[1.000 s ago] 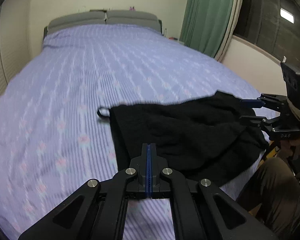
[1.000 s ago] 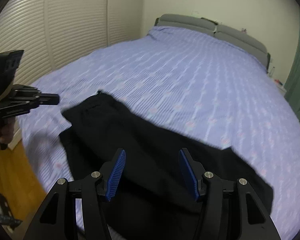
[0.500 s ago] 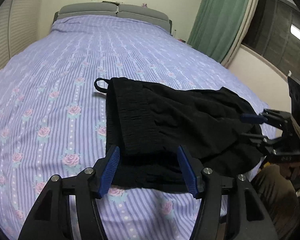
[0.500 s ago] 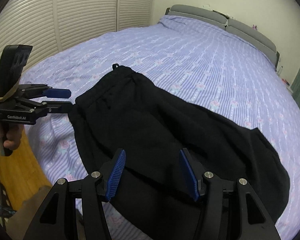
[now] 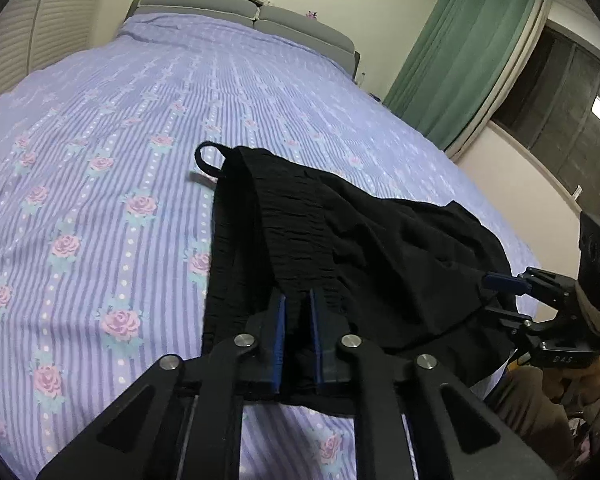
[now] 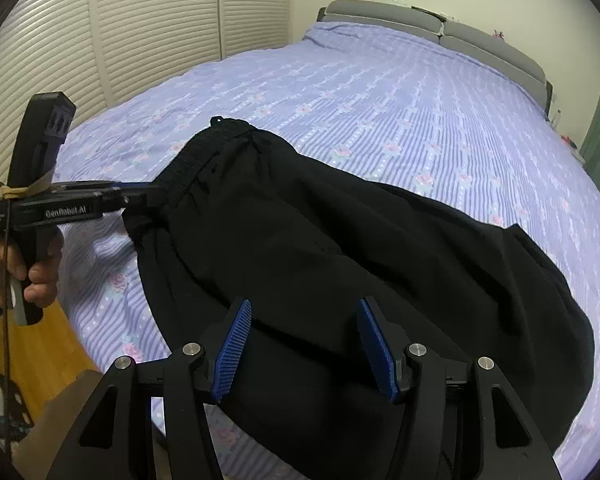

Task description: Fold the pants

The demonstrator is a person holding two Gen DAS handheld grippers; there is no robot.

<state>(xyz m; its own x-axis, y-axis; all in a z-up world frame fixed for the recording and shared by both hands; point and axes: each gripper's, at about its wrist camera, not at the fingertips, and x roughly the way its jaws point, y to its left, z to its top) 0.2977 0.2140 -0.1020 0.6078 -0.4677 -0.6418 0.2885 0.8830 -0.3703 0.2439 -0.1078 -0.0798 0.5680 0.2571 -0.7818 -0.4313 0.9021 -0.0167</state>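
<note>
On the near edge of the bed (image 5: 100, 120), in the left wrist view: lying crumpled, black pants (image 5: 360, 248), ribbed elastic waistband running away from the camera and a drawstring loop (image 5: 204, 160) poking out at the far end. Nearly closing on the near waistband, the left claw (image 5: 297, 320), blue pads squeezing a fold of black cloth with only a narrow gap remaining. Hiding the near hem, the claw's own black linkage. Poking in from the right edge, the right claw (image 5: 500, 292), touching the far side of the cloth, its opening hard to read from here. Hanging behind, a green curtain (image 5: 460, 60).

Across the bed's foot, in the right wrist view: spreading wide, the pants (image 6: 340, 260), one side drooping over the mattress edge. Gaping wide above the cloth and gripping nothing, the right claw (image 6: 304, 344). Pinching the waistband at left, the left claw (image 6: 148, 196), handle wrapped by a hand (image 6: 20, 264). Standing behind, slatted doors (image 6: 140, 32).
</note>
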